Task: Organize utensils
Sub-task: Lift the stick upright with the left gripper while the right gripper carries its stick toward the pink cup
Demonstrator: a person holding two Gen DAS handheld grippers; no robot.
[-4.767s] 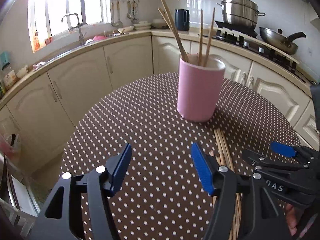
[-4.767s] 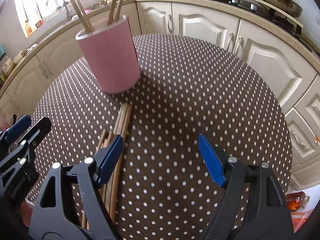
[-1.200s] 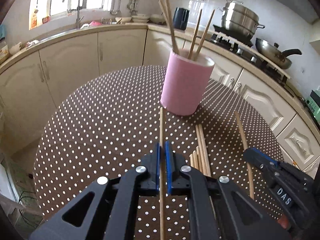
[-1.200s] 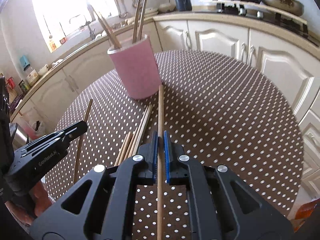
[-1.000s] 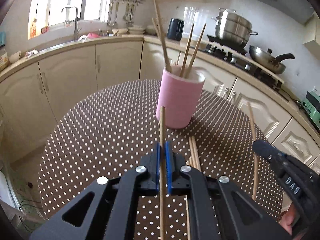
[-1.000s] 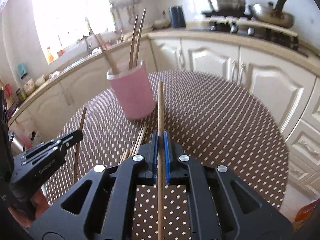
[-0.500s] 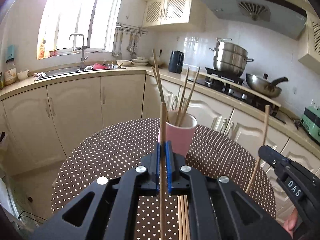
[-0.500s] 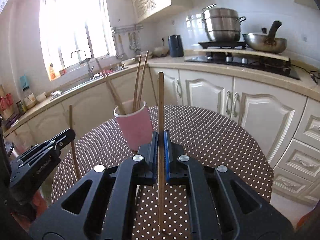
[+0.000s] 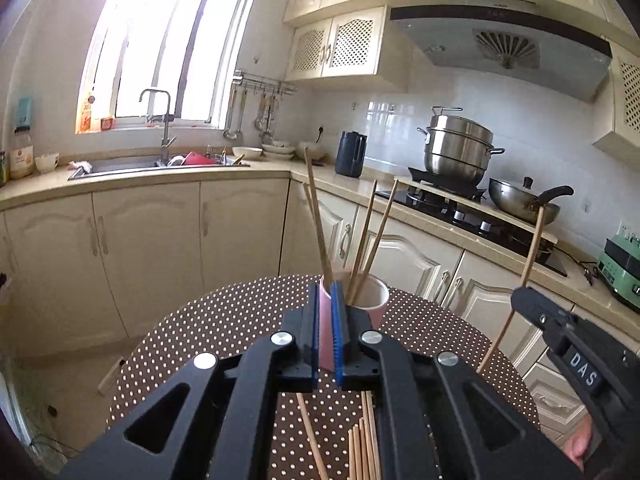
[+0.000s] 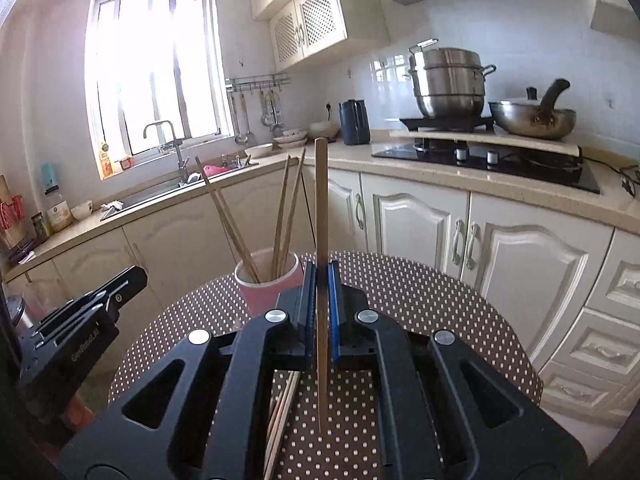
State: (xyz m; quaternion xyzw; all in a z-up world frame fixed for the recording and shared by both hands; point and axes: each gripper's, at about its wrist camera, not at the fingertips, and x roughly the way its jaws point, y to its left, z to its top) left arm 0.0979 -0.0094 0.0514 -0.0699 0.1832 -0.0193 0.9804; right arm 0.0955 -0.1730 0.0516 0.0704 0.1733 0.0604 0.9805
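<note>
Pink cup (image 10: 267, 285) upright on the dotted tabletop (image 10: 420, 300), four chopsticks (image 10: 280, 216) leaning inside. More chopsticks loose on the tabletop (image 9: 362, 446) nearer the cameras, count unclear.

Right hand-held gripper (image 10: 321, 312) clamped on one upright chopstick (image 10: 321, 208), raised beside the cup.

Left hand-held gripper (image 9: 326, 336) closed narrow; chopstick below it (image 9: 310, 436), grip itself not discernible.
</note>
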